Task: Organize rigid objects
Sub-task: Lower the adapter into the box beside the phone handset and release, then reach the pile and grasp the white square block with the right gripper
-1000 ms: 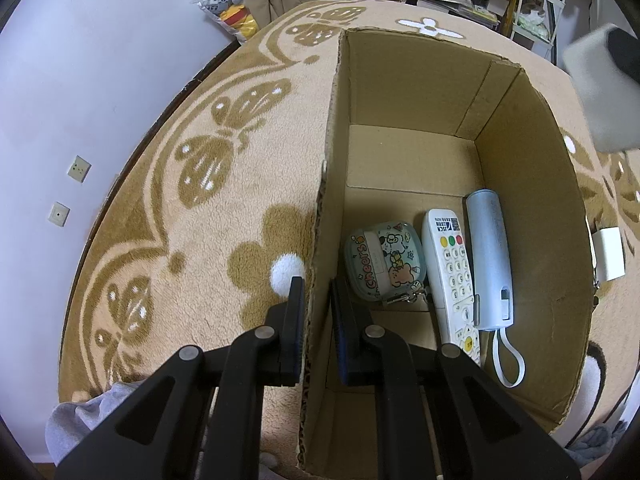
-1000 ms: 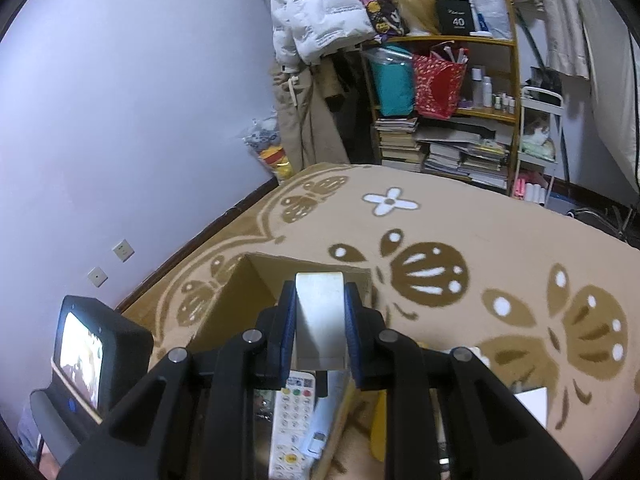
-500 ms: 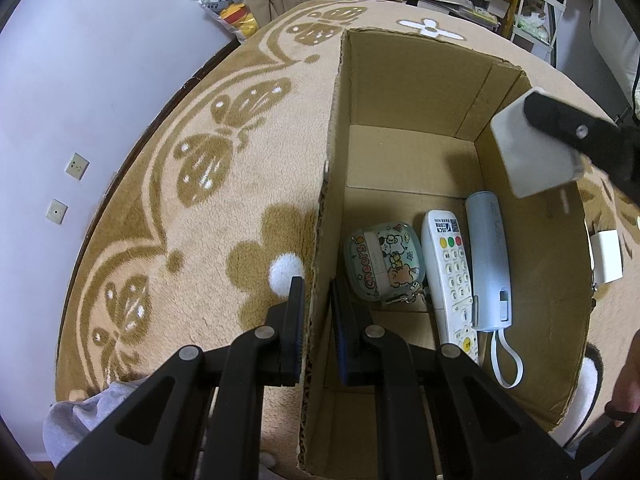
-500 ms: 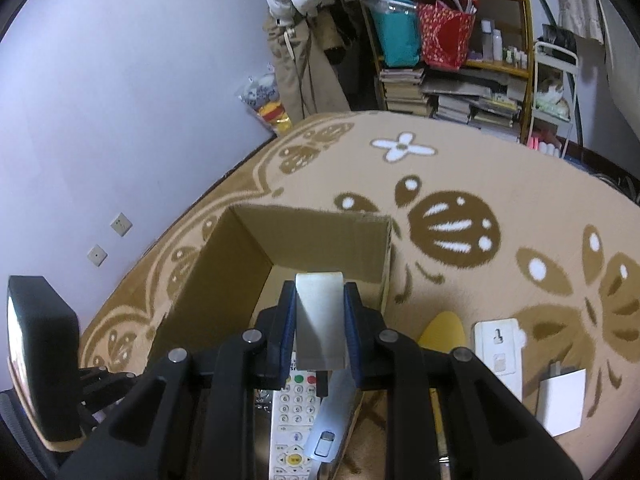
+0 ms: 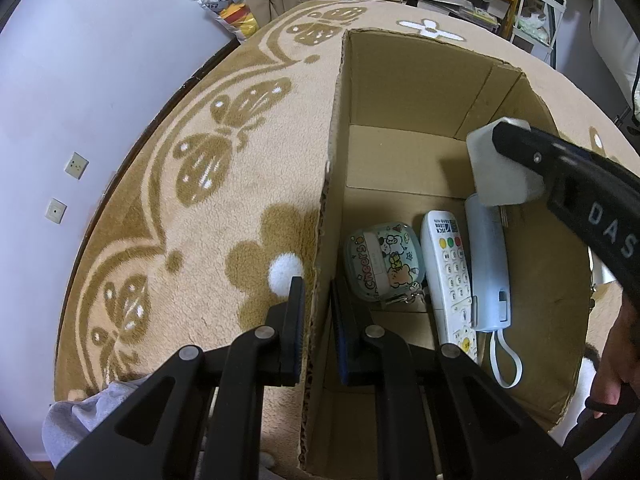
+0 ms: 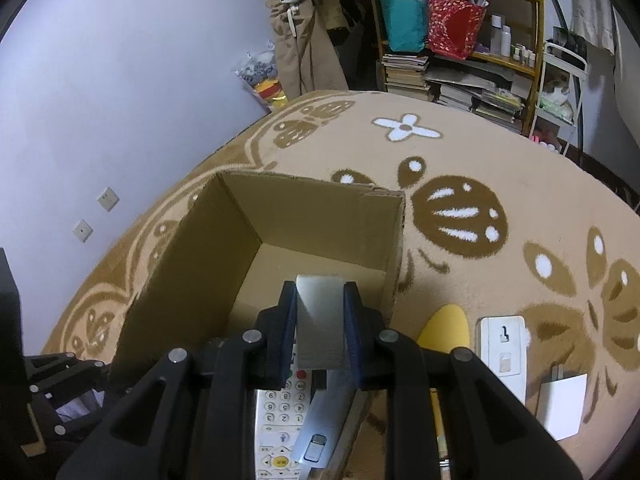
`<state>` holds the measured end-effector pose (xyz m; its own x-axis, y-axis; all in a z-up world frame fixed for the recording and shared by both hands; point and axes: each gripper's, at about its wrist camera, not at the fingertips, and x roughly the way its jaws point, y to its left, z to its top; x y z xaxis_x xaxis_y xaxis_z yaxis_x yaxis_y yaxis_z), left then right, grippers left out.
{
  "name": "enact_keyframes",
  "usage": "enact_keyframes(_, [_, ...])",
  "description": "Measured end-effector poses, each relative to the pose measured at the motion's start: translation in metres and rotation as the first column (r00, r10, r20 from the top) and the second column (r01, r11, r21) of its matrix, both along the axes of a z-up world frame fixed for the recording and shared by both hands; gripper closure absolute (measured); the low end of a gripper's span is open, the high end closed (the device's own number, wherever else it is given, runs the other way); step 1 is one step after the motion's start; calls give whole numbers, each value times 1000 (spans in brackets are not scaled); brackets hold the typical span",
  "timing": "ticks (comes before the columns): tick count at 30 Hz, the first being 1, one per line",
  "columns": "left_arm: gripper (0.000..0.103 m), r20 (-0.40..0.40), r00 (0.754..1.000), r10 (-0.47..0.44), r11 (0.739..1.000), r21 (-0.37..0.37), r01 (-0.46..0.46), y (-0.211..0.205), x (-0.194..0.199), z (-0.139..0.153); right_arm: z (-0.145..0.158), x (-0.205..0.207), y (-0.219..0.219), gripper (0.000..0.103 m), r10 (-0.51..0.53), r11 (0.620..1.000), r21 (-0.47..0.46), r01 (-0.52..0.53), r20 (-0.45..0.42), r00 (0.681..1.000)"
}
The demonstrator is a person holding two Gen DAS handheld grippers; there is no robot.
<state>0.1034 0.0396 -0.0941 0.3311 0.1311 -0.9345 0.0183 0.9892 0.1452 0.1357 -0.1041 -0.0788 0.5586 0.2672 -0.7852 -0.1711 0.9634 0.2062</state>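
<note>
- Cardboard box [image 5: 404, 92] sits on the patterned blanket [image 5: 224, 184]; it already holds a round printed case [image 5: 382, 262], a white remote [image 5: 448, 272] and a pale blue handset [image 5: 488, 264], laid side by side along its near end.
- Right tool [image 6: 320, 322] is clenched on a white block [image 6: 320, 320], held above the box interior, over the top of the handset.
- Left tool [image 5: 316, 316] straddles the box's left wall, one finger on either side; whether it actually pinches the cardboard I cannot tell.
- To place well: carry the block forward to the bare floor beyond the three items, lower it flat, then release.
- Keep the left tool steady so the box does not slide.
- Avoid dropping the block onto the handset.
</note>
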Motion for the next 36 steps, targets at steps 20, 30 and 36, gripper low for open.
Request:
enact_keyframes(20, [90, 0, 1000, -5, 1000, 12, 5, 0, 1, -1, 32, -20, -29, 38, -36, 996, 87, 29, 76, 996])
enact_keyframes(30, [90, -1, 1000, -3, 1000, 7, 3, 0, 0, -2, 29, -32, -67, 9, -92, 996, 13, 92, 84, 992])
enact_keyframes(36, [90, -1, 1000, -9, 1000, 18, 9, -2, 0, -2, 14, -44, -98, 8, -138, 990, -19, 138, 45, 989])
